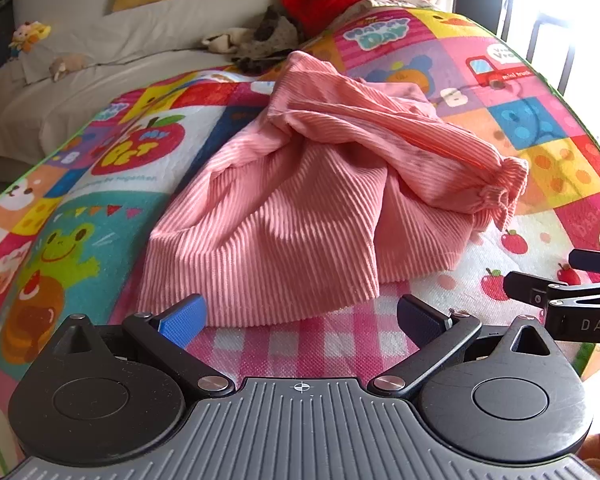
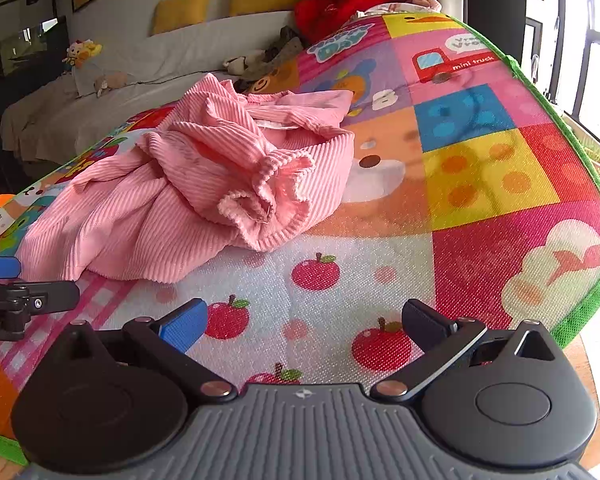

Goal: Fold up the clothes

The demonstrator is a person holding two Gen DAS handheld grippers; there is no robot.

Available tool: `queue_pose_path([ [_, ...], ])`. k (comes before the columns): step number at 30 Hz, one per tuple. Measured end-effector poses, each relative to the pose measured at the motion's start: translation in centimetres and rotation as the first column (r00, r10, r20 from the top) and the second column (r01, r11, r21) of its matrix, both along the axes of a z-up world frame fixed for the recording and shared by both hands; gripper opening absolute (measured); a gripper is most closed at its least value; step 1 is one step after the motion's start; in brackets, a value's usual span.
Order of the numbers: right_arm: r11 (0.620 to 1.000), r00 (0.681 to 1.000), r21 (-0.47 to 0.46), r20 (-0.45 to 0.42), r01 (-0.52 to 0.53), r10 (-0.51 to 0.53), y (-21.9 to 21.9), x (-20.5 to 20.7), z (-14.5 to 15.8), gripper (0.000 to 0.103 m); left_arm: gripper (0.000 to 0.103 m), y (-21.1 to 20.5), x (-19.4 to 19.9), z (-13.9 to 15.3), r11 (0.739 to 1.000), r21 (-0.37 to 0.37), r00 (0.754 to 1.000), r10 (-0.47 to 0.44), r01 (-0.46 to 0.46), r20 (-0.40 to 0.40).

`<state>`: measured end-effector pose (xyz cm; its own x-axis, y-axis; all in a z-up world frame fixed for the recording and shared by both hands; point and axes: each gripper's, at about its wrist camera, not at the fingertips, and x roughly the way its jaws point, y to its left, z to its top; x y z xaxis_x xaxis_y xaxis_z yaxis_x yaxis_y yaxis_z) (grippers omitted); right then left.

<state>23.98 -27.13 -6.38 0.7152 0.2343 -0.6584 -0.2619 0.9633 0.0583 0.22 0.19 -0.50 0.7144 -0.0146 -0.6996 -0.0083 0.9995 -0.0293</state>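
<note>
Crumpled pink corduroy garment (image 1: 284, 200) on the patterned play mat (image 1: 540, 168).
It lies bunched, a gathered cuff at its 3 o'clock side. The left gripper (image 1: 300, 316) hovers at its 6 o'clock hem, the right gripper (image 2: 304, 324) over mat apples nearby; both tilt downward, jaws apart, empty.

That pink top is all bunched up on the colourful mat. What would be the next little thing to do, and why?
Probably ease the left gripper forward to pinch the near hem of the pink garment. Its jaws stand wide open with nothing between them, right at that edge, while the sleeve cuff lies folded across the body. The heap likely needs spreading flat on the play mat before folding.
</note>
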Motion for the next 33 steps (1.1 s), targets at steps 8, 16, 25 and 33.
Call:
queue_pose_path([
  [8,1.0,1.0,0.01,-0.021,0.005,-0.005,-0.1,0.42,0.13,0.103,0.103,0.15,-0.12,-0.02,1.0,-0.013,1.0,-0.001,0.001,0.005],
  [16,1.0,1.0,0.007,-0.022,0.007,-0.007,-0.04,0.39,0.08,0.103,0.103,0.45,-0.31,0.13,1.0,-0.023,1.0,0.001,0.0,0.013],
  [25,1.0,1.0,0.01,-0.024,0.008,-0.008,-0.05,0.37,0.13,0.103,0.103,0.49,-0.38,0.16,1.0,-0.024,1.0,0.001,-0.001,0.011],
  [33,1.0,1.0,0.011,-0.026,0.009,-0.009,-0.05,0.4,0.11,0.103,0.103,0.5,-0.3,0.2,1.0,-0.023,1.0,0.001,-0.001,0.01],
])
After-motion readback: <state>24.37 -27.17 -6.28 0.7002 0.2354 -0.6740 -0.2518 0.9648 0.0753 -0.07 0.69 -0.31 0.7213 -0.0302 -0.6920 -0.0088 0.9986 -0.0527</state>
